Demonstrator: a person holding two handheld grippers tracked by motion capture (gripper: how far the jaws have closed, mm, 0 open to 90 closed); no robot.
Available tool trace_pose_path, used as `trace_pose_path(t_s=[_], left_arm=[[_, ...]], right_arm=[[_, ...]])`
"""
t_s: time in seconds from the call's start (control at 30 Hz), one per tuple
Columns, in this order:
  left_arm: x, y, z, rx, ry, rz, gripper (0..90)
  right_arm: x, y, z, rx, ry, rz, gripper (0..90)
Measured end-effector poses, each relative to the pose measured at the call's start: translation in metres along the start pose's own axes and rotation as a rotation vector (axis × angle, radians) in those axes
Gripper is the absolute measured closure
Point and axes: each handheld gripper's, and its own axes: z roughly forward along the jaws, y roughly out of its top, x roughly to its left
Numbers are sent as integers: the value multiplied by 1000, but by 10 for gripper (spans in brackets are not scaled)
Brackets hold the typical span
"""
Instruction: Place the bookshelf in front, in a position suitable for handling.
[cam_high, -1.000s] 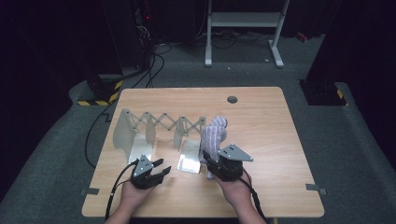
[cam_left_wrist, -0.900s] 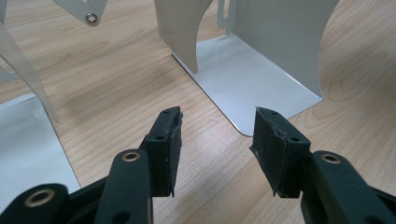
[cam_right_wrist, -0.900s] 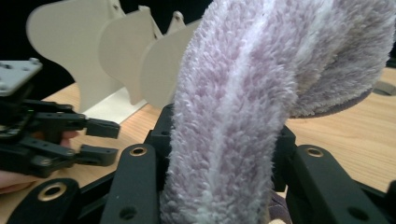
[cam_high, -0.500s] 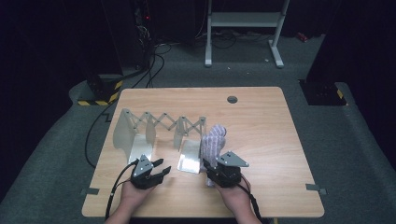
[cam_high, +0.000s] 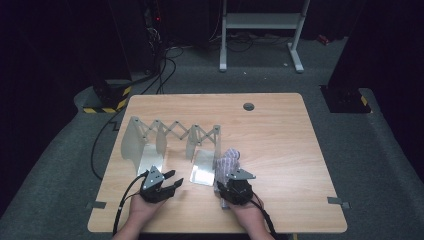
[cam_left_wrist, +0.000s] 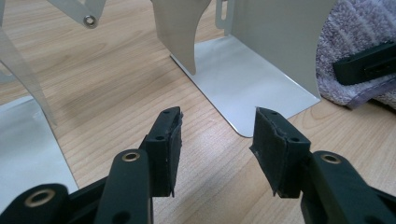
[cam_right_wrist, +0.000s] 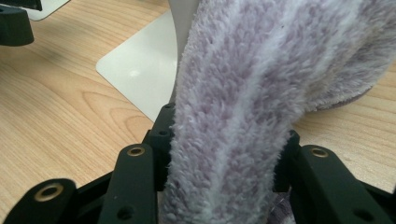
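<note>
A fluffy purple-and-white striped cloth (cam_high: 228, 159) lies draped on the table beside the right upright of a folding metal rack (cam_high: 170, 132). My right gripper (cam_high: 226, 176) is low over the table, shut on the cloth's near end. In the right gripper view the cloth (cam_right_wrist: 261, 70) fills the gap of my right gripper (cam_right_wrist: 224, 140); its jaws have just been opening a little, with the cloth still between them. My left gripper (cam_high: 175, 181) rests open near the front edge, with nothing between the jaws of my left gripper (cam_left_wrist: 217, 140).
The rack's flat base plates (cam_high: 202, 172) lie on the wood between the two grippers, and one plate (cam_left_wrist: 247, 88) sits just beyond the left jaws. A round hole (cam_high: 248, 106) marks the table's far side. Cables trail off the table's left.
My right gripper has come down toward the table with the cloth, which now hangs lower and slumps beside the rack. The left gripper has stayed put.
</note>
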Motion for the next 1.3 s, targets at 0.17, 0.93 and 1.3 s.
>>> trace_pose_path(t_s=[0.17,0.93,1.3], left_arm=[[0,0,1,5,-2,0,519],[0,0,2,12,-1,0,521],[0,5,8,8,7,-14,527]], right_arm=[[-2,1,-1,-1,3,2,573],[-63,6,-31,-65,-179,42,581],[-82,-1,-33,-47,-222,89,578]])
